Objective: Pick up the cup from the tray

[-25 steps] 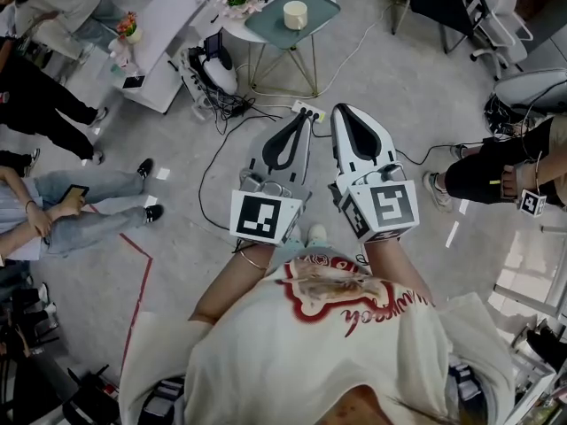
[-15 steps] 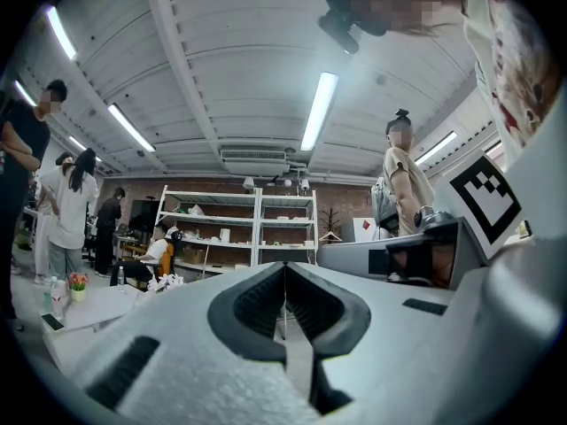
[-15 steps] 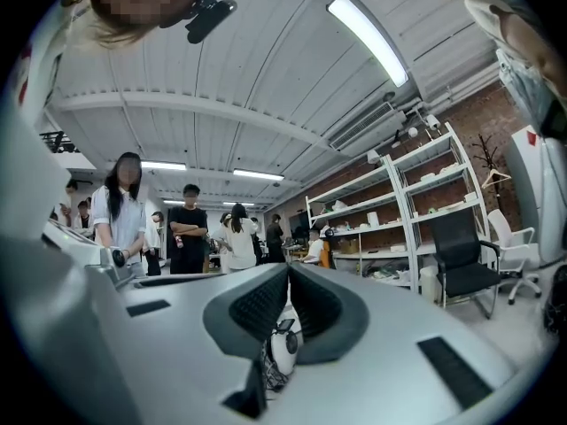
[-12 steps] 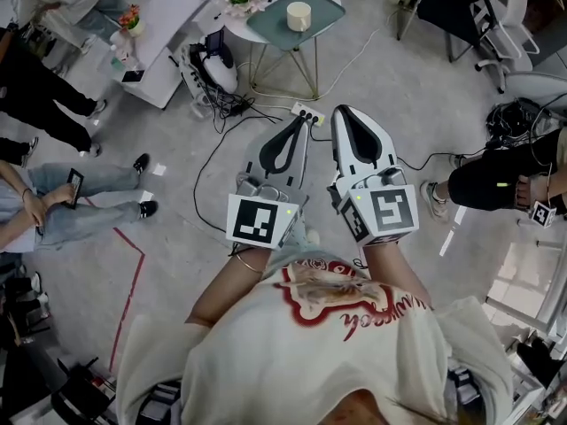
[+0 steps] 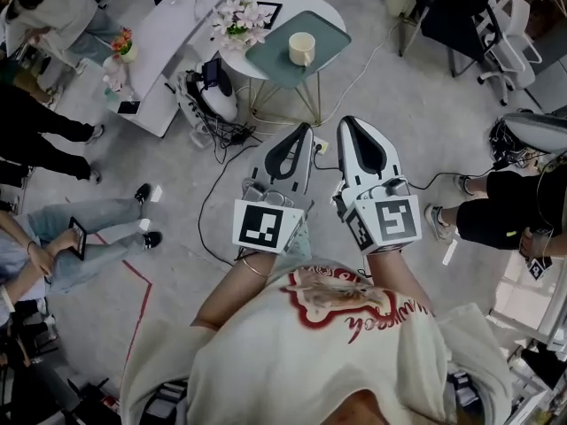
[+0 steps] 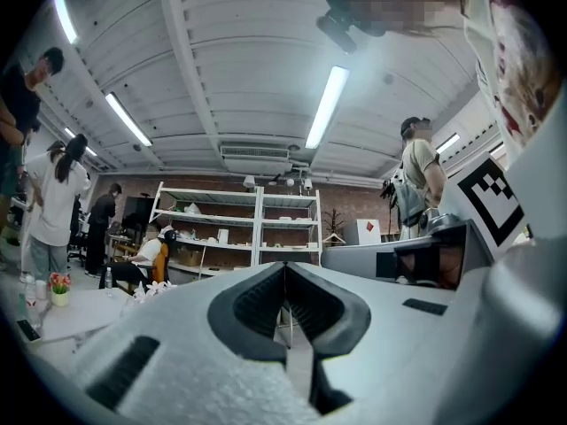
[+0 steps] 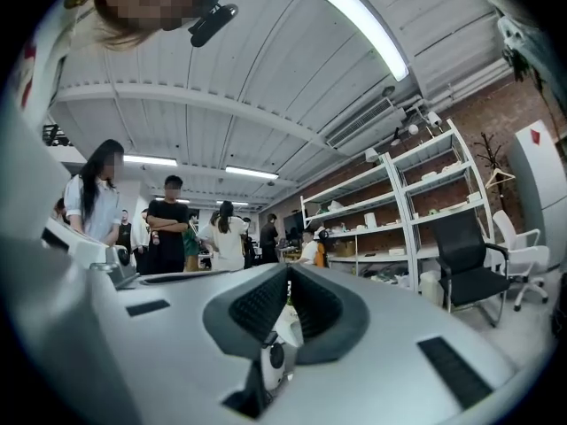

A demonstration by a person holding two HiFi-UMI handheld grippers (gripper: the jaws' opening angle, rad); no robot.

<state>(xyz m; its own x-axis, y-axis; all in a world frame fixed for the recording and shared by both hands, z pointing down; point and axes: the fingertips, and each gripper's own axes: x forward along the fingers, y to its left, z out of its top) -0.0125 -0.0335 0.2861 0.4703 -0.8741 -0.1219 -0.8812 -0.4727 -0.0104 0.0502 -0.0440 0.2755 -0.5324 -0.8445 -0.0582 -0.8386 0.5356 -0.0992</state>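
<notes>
Left tool [image 5: 306, 129] and right tool [image 5: 347, 122] are both closed: in each gripper view the dark ribbed pads meet at the tips (left [image 6: 285, 266], right [image 7: 288, 269]). In the head view they sit side by side at frame centre, white moulded shells pointing toward the top of the frame.

The cup [image 5: 302, 48], a pale cream cylinder, stands upright on the tray [image 5: 266, 56] near the top centre, well apart from both tools. The tray is a matte teal rounded square resting on the round surface [image 5: 310, 2], a white top on thin gold-coloured wire legs. A bunch of pale flowers [image 5: 241, 16] stands just beside the tray at its left.

On the grey floor between the tools and the round surface lie a white power strip [image 5: 317, 146] (partly hidden by the tool tips) and looping black cables [image 5: 211, 173]. A long white desk [image 5: 168, 35] fills the upper left; a black office chair [image 5: 456, 7] stands at the upper right.

Compared with one second ago, the round surface and the cup appear lower in the frame and nearer the tool tips; both tools remain closed.
</notes>
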